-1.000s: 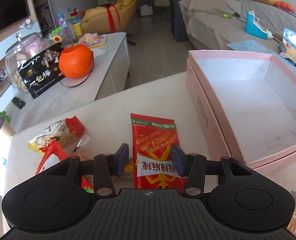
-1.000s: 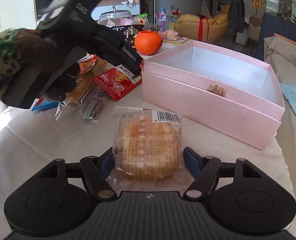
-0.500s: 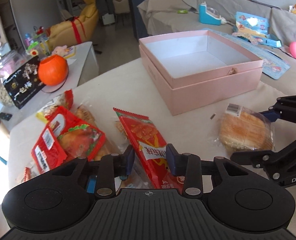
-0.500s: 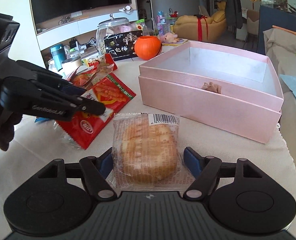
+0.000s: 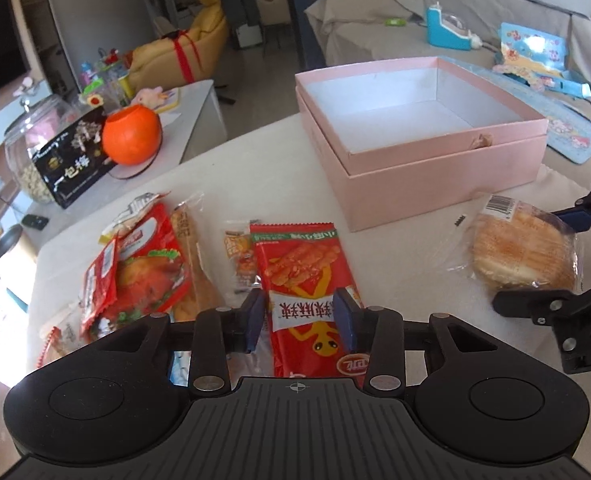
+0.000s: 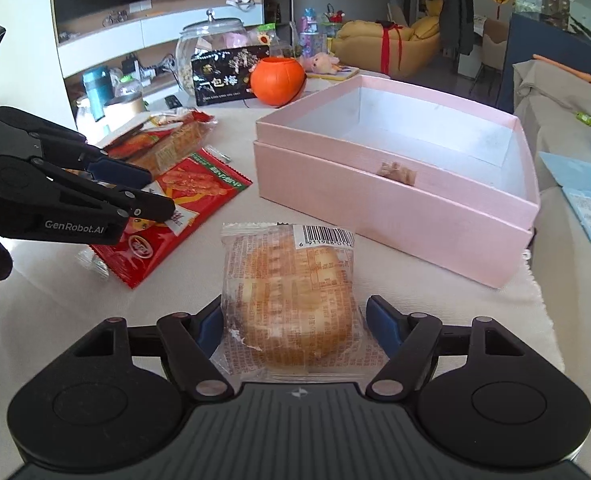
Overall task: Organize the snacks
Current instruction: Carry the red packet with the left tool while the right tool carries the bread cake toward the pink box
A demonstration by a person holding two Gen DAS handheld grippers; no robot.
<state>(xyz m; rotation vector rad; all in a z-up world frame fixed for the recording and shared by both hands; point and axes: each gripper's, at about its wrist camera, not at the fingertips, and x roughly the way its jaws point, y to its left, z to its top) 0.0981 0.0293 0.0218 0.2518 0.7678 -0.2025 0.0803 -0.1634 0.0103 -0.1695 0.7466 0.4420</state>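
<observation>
- Fingers of the left gripper point(image 5: 298, 320) were easing apart, one on each side of the red snack packet point(image 5: 307, 280). The packet lay flat between them on the worktop point(image 5: 255, 168). I saw a slim gap at the left pad, so I logged no grip.
- Fingers of the right gripper point(image 6: 293, 320) stood wide on either side of the wrapped bun point(image 6: 295, 300). The left pad was just at the wrapper's edge and the right pad was clear of it, so nothing was held.
- Locations: both items sat on the worktop in front of the pink box point(image 5: 435, 176). The box was open and looked empty but for a small tuft at its front rim. The packet lay beside the pile of other packets point(image 5: 143, 276), and the bun lay apart from both.
- Handling judgement, packet: light, thin, glossy film that would likely slip and buckle. Its contents looked like brittle sticks that could crack under a hard squeeze. I would pinch across the narrow width near the lower half, with gentle force.
- Handling judgement, bun: light, soft and easy to crush, in a loose, slick, crinkly wrapper. I would close on the bun's sides rather than on the loose film, and only until it yields a little.
- Risk noted: a flat packet gives the pads little edge to catch, so the fingertips must sit low against the cloth.
</observation>
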